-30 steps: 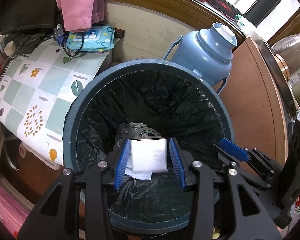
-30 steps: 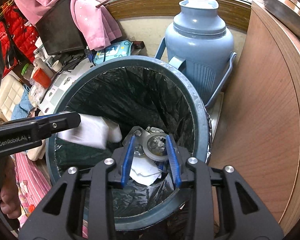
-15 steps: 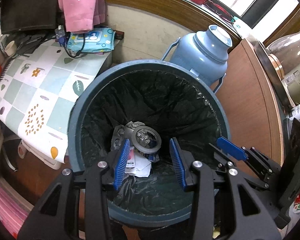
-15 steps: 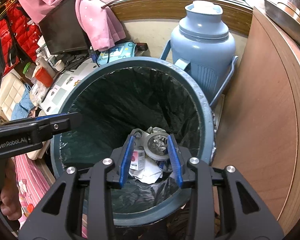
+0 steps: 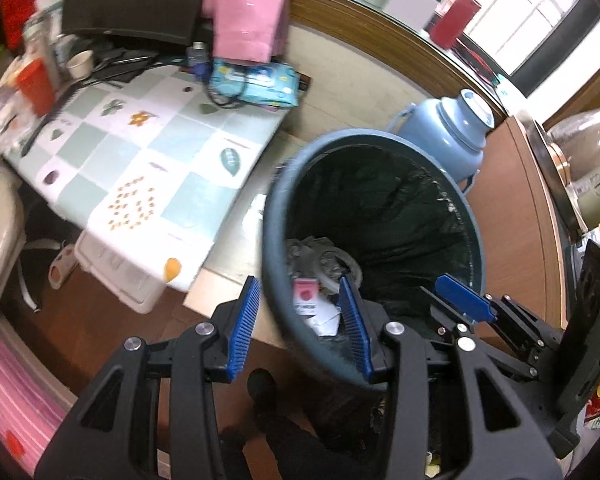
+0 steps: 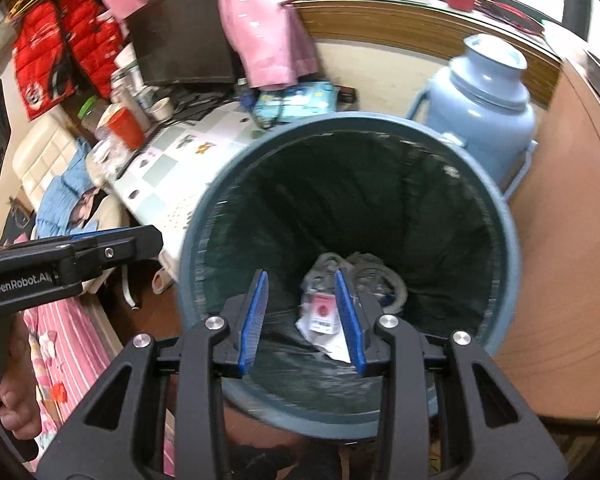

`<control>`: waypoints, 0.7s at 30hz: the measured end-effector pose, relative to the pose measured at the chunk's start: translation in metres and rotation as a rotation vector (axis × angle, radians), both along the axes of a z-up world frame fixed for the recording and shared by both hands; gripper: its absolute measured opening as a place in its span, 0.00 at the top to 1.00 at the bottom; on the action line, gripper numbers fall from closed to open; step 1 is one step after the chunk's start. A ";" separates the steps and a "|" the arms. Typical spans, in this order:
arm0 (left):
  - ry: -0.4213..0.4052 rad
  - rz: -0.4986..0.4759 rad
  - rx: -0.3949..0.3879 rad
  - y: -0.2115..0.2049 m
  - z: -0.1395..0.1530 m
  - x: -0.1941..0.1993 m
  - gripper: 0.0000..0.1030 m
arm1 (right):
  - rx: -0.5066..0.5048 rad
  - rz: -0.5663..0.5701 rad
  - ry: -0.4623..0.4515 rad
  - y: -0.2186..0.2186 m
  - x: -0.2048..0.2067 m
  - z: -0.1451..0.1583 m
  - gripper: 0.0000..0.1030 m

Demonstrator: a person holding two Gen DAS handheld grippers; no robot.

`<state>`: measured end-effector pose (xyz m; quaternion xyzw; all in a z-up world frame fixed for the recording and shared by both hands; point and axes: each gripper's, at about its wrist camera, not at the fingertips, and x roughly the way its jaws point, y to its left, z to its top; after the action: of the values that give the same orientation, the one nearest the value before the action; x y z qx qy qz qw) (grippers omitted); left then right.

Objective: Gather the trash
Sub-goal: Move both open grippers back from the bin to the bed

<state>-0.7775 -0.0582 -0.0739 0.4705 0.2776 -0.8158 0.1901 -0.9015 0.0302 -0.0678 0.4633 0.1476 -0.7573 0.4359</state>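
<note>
a second ago the left gripper (image 5: 300,324) held a white packet over the bin (image 5: 274,240); now its jaws stand partly open and empty, so that piece is collected. the right gripper (image 6: 302,316) is also partly open, holding nothing. the packet (image 6: 324,312) lies on the trash in the bin, long axis pointing roughly away from the right camera.

"GenRobot.AI" in white letters on black body of left gripper (image 6: 112,250), seen in right wrist view. Print on pink-and-white packet (image 6: 323,312) inside bin too blurred to read.
</note>
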 end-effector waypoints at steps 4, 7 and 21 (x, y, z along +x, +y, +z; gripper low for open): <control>0.009 0.058 -0.007 -0.017 0.006 0.041 0.59 | -0.002 0.052 0.007 -0.020 0.033 0.003 0.59; 0.015 0.104 -0.012 -0.031 0.009 0.073 0.56 | -0.005 0.091 0.009 -0.035 0.059 0.005 0.55; 0.054 0.307 -0.006 -0.090 0.013 0.238 0.50 | 0.012 0.301 0.036 -0.115 0.212 0.005 0.49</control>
<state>-0.5398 -0.1486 -0.0604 0.3998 0.3487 -0.7904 0.3064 -0.6900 -0.0845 -0.0624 0.4248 0.2276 -0.6908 0.5391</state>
